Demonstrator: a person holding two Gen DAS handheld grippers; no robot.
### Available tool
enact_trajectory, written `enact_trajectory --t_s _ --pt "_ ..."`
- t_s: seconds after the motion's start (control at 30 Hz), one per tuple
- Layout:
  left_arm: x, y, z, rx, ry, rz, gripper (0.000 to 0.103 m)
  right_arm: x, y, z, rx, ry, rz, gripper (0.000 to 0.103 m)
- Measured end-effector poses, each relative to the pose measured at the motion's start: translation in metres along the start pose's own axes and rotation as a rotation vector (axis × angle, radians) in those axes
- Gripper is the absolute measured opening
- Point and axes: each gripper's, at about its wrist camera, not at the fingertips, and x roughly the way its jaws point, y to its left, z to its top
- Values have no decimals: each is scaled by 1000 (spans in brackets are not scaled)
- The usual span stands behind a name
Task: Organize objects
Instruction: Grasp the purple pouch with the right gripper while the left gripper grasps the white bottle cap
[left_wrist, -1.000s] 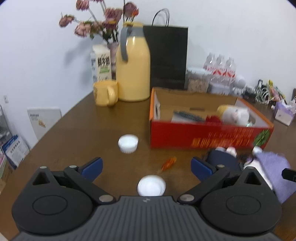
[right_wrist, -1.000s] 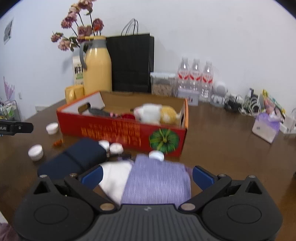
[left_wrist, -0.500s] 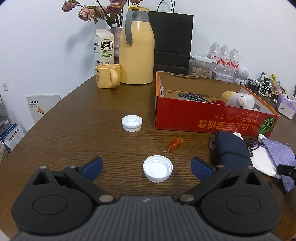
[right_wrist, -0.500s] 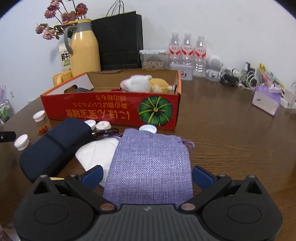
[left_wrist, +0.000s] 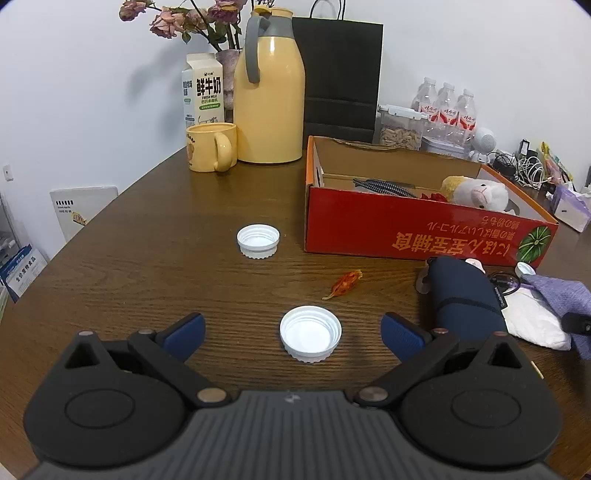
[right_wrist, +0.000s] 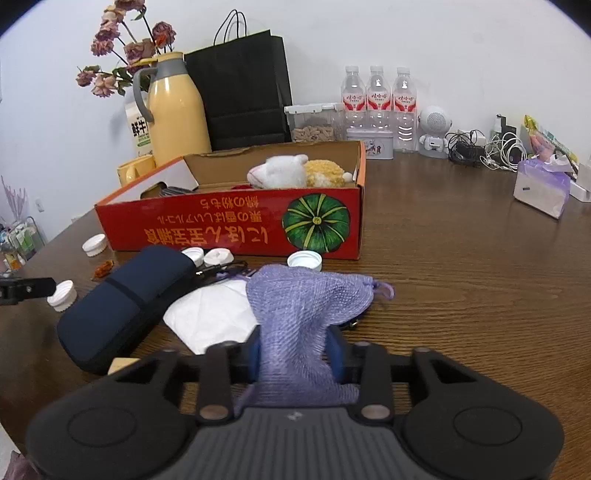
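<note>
My right gripper (right_wrist: 295, 349) is closing its jaws on a purple mesh pouch (right_wrist: 306, 295); the blue pads squeeze the bunched near end, and the rest drapes over a white cloth (right_wrist: 214, 314). A navy zip case (right_wrist: 122, 306) lies left of it, before the red cardboard box (right_wrist: 229, 229) that holds a plush toy (right_wrist: 284, 171). My left gripper (left_wrist: 292, 330) is open, low over the table, with a white cap (left_wrist: 310, 334) lying between its fingers, untouched. A second cap (left_wrist: 258, 240) and an orange wrapper (left_wrist: 345, 282) lie beyond.
A yellow jug (left_wrist: 269, 92), mug (left_wrist: 210, 151), milk carton (left_wrist: 203, 92), flowers and a black paper bag (left_wrist: 340, 74) stand at the back. Water bottles (right_wrist: 376, 99), a snack tub, cables and a tissue pack (right_wrist: 541, 188) line the far right. More white caps (right_wrist: 304, 260) lie by the box.
The right gripper's jaws have gone from wide open to closed onto the purple pouch, which is now bunched and lifted at its near end. The left gripper stays open over the cap.
</note>
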Motion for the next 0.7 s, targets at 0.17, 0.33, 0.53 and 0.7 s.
enact_trajectory --t_s 0.17,0.33,0.53,0.7 --pt "3 -1 -4 1 8 3 103 -10 0 1 -3 -39 -5 13" --pt "6 -2 -6 3 23 2 103 -19 3 2 -14 -71 -5 10" --pt "10 -3 -10 6 35 8 103 -23 6 3 -22 -88 2 9" --pt "15 -5 -14 13 55 4 103 -24 9 3 -26 -93 5 9"
